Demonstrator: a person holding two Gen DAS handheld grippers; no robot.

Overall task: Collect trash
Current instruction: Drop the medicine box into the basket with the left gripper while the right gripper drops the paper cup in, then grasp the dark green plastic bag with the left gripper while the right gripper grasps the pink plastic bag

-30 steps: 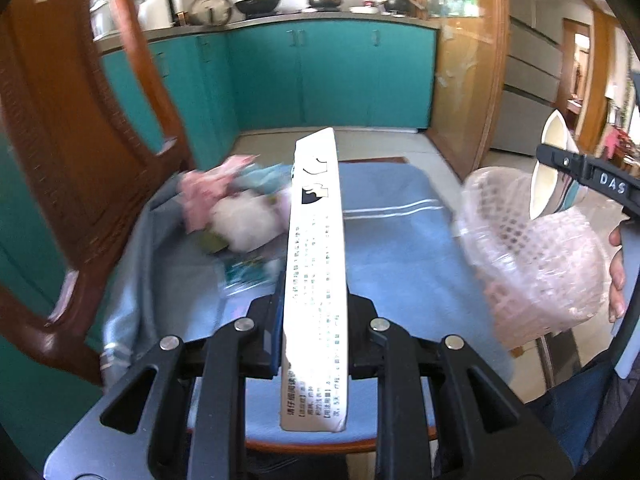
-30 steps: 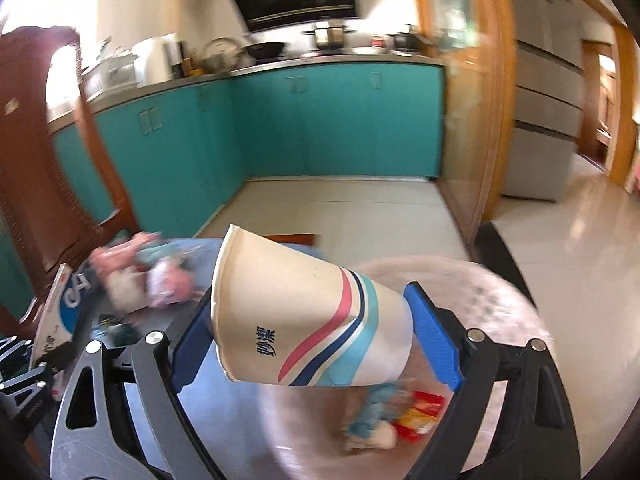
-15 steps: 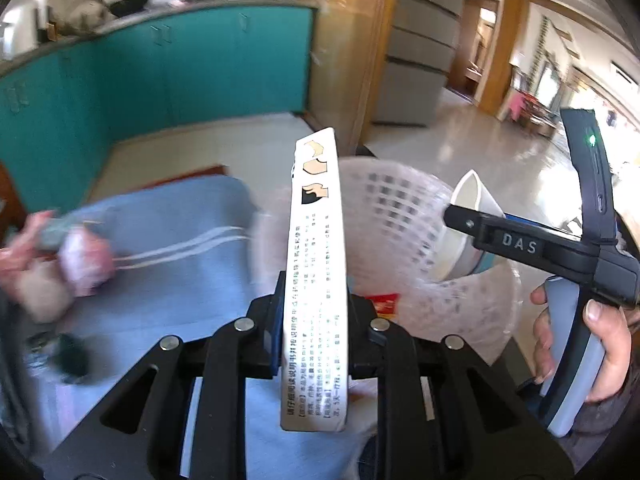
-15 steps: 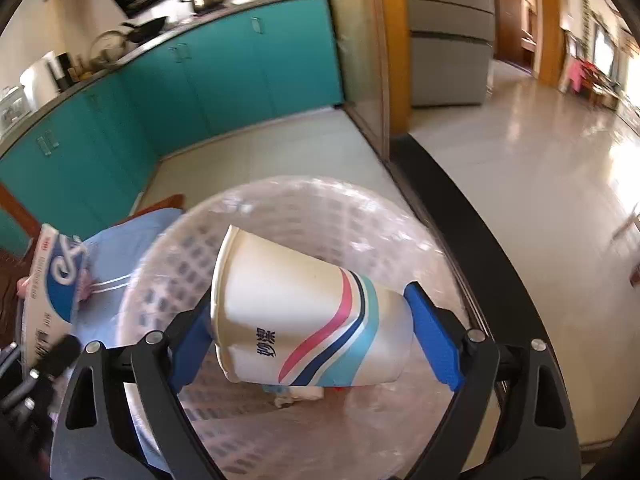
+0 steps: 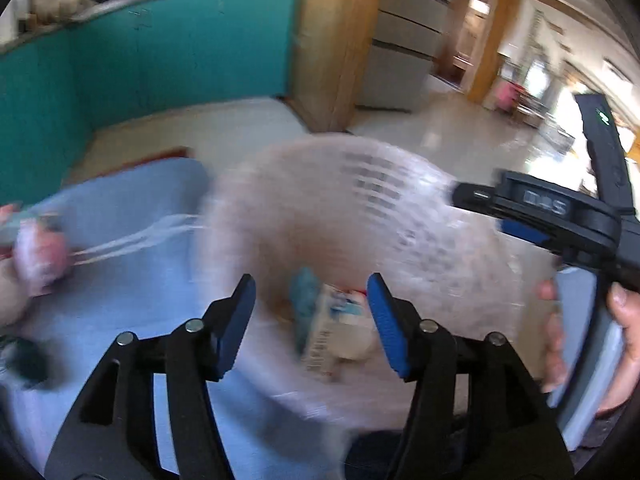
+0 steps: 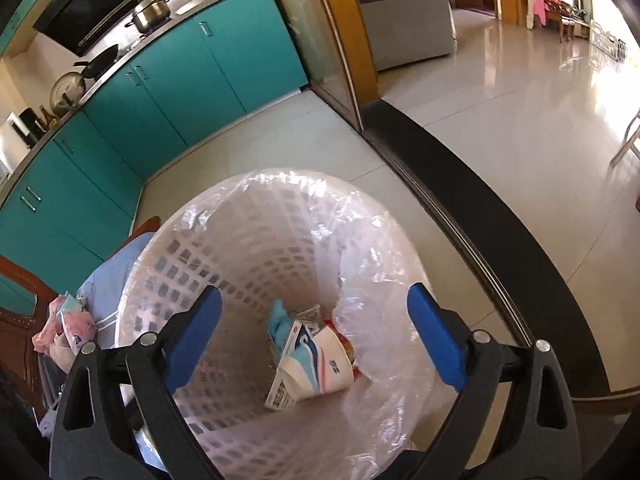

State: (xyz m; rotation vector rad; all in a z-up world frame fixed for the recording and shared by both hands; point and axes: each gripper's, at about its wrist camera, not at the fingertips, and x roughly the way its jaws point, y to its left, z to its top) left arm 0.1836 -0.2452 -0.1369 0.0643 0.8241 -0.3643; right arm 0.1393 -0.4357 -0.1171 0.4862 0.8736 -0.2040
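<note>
Left wrist view, heavily motion-blurred: left tool [image 5: 310, 316] has its jaws opening, blue pads apart, nothing pressed between them. Seen through the gap, a white box [image 5: 326, 336] with print lies at the bottom of the lined white basket [image 5: 360, 184], beside a teal scrap [image 5: 304, 292]. The basket stands just beside a blue cloth [image 5: 132, 208] that covers the seat. Pink and white crumpled trash [image 5: 38, 252] sits on the cloth at the left edge. At right, a hand [image 5: 624, 328] grips the handle of the right tool [image 5: 480, 212], which reaches over the basket rim. Right wrist view, sharp: right tool [image 6: 314, 328] is wide, pads well apart, holding nothing, aimed down into the basket [image 6: 192, 264]. A paper cup [image 6: 320, 364] with teal, blue and red stripes lies on its side at the basket bottom, touching the box [image 6: 282, 390]; a teal scrap [image 6: 278, 318] and small wrappers lie just behind them. More crumpled trash [image 6: 66, 328] remains on the blue cloth [image 6: 120, 260] left of the basket. Teal cabinets [image 6: 160, 92] behind
</note>
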